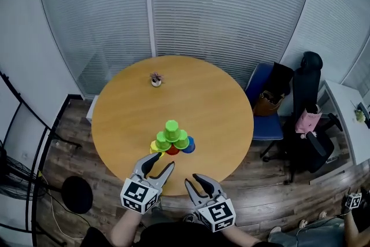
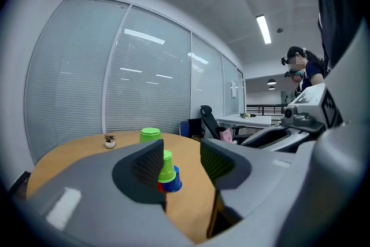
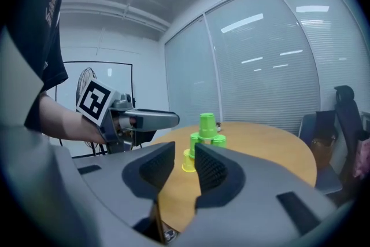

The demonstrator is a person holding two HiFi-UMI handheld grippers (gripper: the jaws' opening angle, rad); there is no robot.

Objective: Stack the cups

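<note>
Head view shows the cup pyramid (image 1: 172, 139) at lower centre, near the tabletop (image 1: 191, 84) edge. Left tongs (image 1: 159, 163) stand half open, right tongs (image 1: 193, 180) only slightly apart, both empty. Keeping them well back should avoid toppling the cups.

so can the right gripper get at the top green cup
Probably yes. The right gripper hangs by the near edge of the table, jaws apart and empty, and nothing stands between it and the top green cup.
</note>
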